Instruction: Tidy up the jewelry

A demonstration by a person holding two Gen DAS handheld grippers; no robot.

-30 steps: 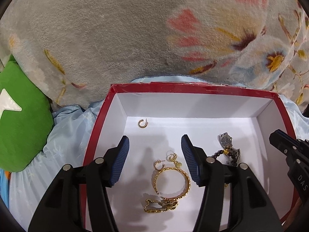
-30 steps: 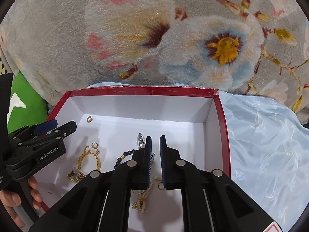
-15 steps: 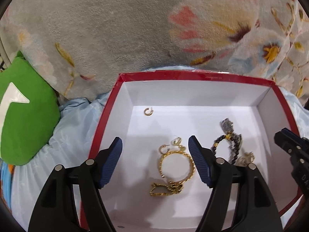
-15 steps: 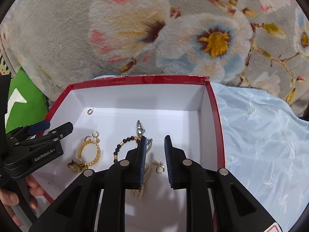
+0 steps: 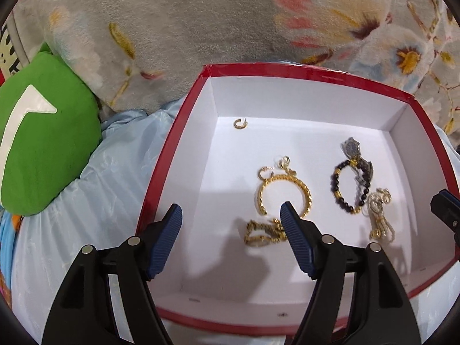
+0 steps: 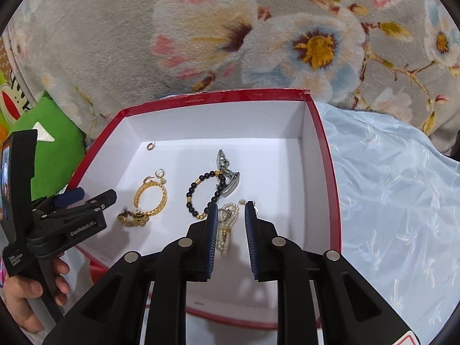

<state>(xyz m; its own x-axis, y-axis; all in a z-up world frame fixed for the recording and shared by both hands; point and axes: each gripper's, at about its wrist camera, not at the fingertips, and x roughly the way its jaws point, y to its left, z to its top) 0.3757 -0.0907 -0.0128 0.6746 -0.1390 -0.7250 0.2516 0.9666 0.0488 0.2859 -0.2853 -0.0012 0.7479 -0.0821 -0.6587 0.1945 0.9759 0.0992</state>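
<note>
A red box (image 5: 161, 172) (image 6: 327, 172) with a white inside holds the jewelry. In it lie a gold chain bangle (image 5: 283, 192) (image 6: 152, 198), a gold chain (image 5: 260, 233), a small gold hoop earring (image 5: 238, 123) (image 6: 150, 146), a black bead bracelet (image 5: 346, 187) (image 6: 205, 192), a watch (image 5: 355, 151) (image 6: 228, 172) and a pearl piece (image 5: 378, 215) (image 6: 227, 224). My left gripper (image 5: 231, 211) is open and empty over the box's front left. My right gripper (image 6: 230, 207) is open, empty, above the pearl piece.
The box rests on pale blue satin cloth (image 6: 396, 201). A grey floral blanket (image 5: 230, 14) rises behind it. A green cushion (image 5: 43, 143) lies at the left. The person's hand (image 6: 26, 296) holds the left gripper in the right wrist view.
Both grippers have drawn back and up from the box floor. The right gripper has gone from nearly shut to open, leaving the pearl piece in the box. The left has shifted left.
</note>
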